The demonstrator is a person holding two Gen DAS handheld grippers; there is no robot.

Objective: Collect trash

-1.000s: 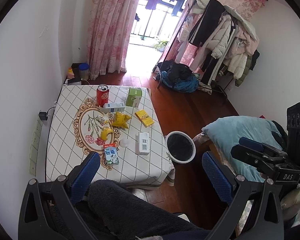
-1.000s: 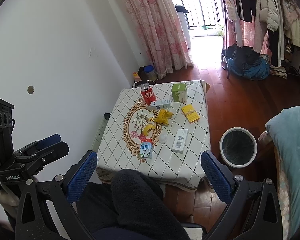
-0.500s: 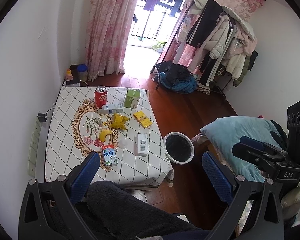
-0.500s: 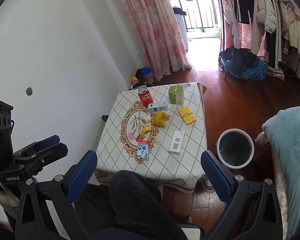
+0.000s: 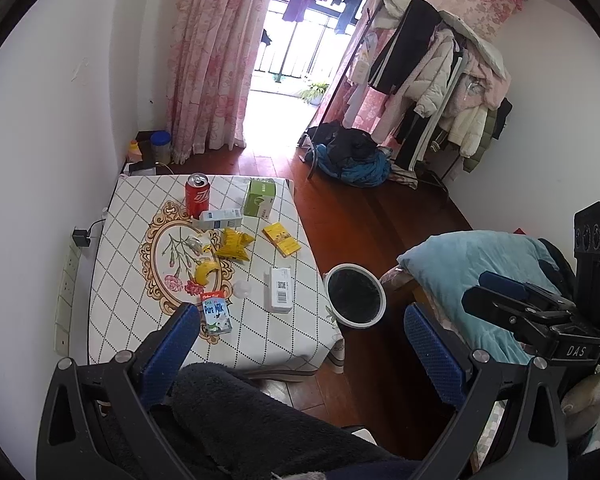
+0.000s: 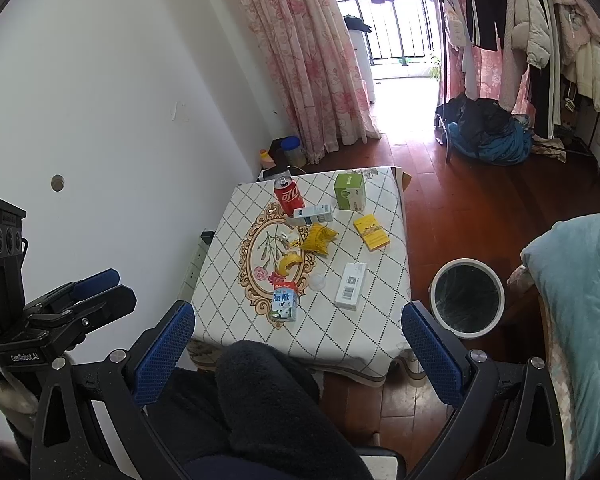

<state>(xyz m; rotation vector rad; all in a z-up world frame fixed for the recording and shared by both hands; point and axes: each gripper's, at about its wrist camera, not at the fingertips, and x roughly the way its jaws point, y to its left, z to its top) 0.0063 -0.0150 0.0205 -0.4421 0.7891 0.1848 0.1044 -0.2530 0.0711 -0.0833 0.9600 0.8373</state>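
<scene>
Both grippers hang high above the person's dark fleecy knee, well short of the desk (image 5: 112,312) — the left gripper (image 5: 300,344) and the right gripper (image 6: 298,340) each released, blue pads spread wide, grasping nothing. At the desk's near edge stands a milk carton (image 5: 217,314), with a white box (image 5: 280,289) lying flat toward the near right corner. Mid-desk lie a banana peel (image 5: 205,272) and a yellow wrapper (image 5: 233,243). Toward the far edge sit a red can (image 5: 197,199) and a green box (image 5: 259,199). On the floor, just beside the desk's right edge, stands a white bin (image 5: 355,300).
</scene>
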